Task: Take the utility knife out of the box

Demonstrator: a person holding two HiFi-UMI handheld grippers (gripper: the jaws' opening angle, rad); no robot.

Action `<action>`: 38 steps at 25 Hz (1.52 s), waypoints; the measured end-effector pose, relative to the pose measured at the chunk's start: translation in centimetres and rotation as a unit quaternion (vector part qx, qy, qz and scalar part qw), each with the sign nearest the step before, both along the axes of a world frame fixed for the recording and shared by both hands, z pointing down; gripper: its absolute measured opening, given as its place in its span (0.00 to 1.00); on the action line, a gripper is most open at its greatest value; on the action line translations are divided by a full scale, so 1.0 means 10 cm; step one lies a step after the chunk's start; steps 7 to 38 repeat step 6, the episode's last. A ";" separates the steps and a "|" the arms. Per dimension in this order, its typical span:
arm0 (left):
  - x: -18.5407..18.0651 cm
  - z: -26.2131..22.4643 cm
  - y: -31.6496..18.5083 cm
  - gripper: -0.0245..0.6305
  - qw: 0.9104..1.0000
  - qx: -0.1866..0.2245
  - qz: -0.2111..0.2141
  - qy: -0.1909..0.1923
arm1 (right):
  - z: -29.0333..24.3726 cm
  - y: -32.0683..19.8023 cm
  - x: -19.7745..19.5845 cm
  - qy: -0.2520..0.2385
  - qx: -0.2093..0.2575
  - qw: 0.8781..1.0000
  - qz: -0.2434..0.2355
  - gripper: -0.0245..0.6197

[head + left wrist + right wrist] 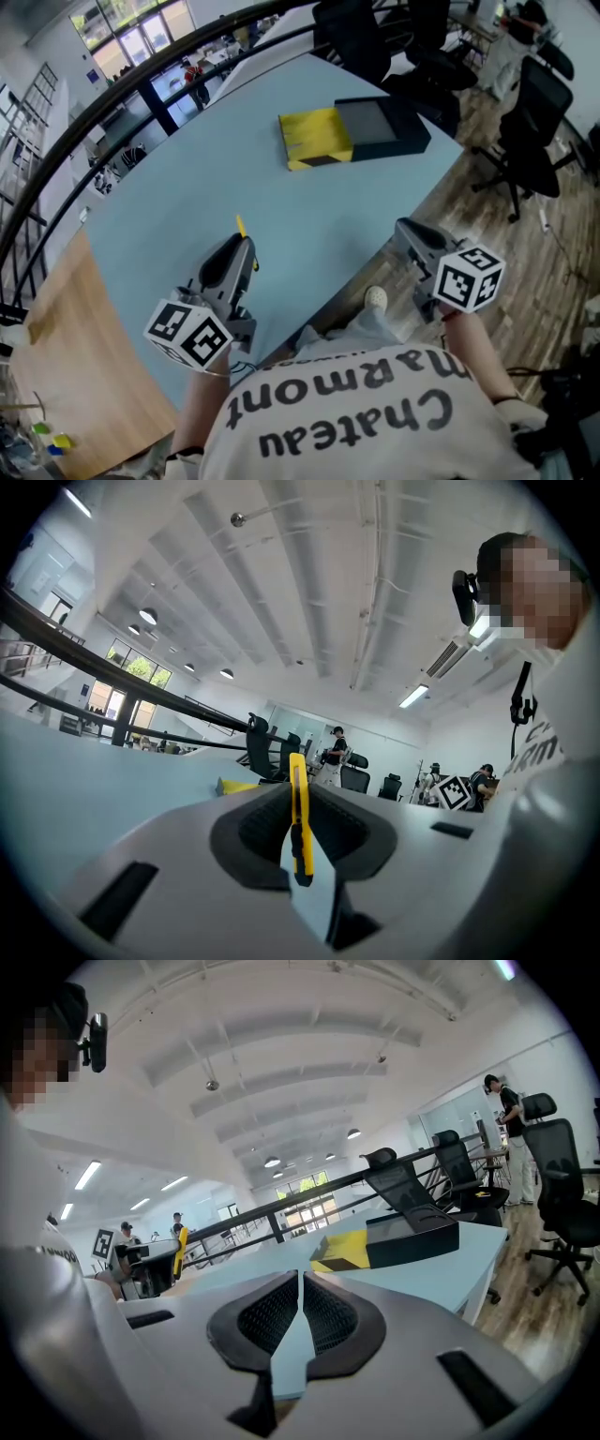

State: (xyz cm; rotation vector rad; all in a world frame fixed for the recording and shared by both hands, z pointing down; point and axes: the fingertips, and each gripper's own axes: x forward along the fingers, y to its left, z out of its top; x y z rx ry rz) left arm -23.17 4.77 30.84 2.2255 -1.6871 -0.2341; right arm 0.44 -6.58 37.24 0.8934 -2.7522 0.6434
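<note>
**Knife out, box open**

The utility knife [298,822] is slim and yellow with a dark edge. It stands on edge, clamped between the pads of the left hand-held gripper [241,248], and its front end pokes out past the jaw tips. The box [352,131] lies flat on the bench [309,216], well ahead of that hand-held gripper and off to its right. Its yellow sleeve with black stripes is slid partly off a dark tray, which shows open.
</note>
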 end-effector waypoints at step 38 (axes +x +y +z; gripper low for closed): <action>0.14 -0.10 -0.08 0.12 1.000 0.008 0.003 -0.001 | -0.04 -0.03 0.17 0.007 0.000 1.000 0.003 0.10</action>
